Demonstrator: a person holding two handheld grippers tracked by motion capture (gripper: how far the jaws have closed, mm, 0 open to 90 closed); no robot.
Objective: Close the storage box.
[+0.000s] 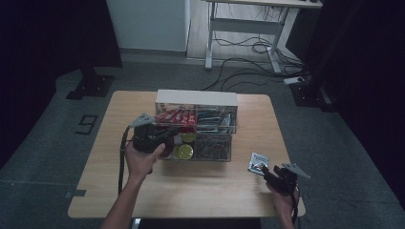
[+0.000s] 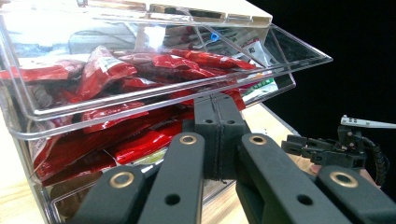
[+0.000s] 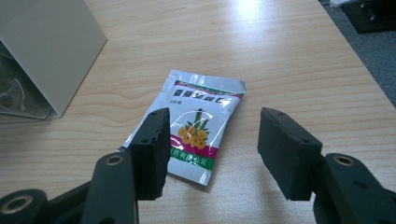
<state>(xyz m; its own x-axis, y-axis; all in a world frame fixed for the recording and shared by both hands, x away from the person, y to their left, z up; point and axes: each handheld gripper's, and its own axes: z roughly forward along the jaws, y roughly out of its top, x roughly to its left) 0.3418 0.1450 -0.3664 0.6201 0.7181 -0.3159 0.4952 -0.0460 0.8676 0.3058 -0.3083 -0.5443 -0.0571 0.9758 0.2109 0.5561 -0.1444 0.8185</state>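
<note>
A clear plastic organiser [image 1: 196, 98] with a white top stands mid-table. Its upper left bin [image 2: 140, 100] is tilted out and holds several red packets [image 2: 140, 65]. My left gripper [image 1: 166, 137] is at that bin's front; its jaws [image 2: 218, 100] are pressed together just under the bin's rim, and I cannot tell whether they pinch the plastic. A silver sachet [image 3: 196, 126] with yellow flowers and a green band lies flat on the wood, right of the organiser [image 3: 46, 46]. My right gripper [image 3: 212, 154] stands open right over the sachet [image 1: 258, 162], one jaw on each side.
Other bins hold blue and white sachets [image 1: 215, 119], yellow round items [image 1: 184, 151] and wiry clips [image 1: 212, 147]. The table's right edge [image 1: 286, 157] is near the right gripper [image 2: 322, 149]. Behind the table stand a desk frame [image 1: 241, 28] and floor cables.
</note>
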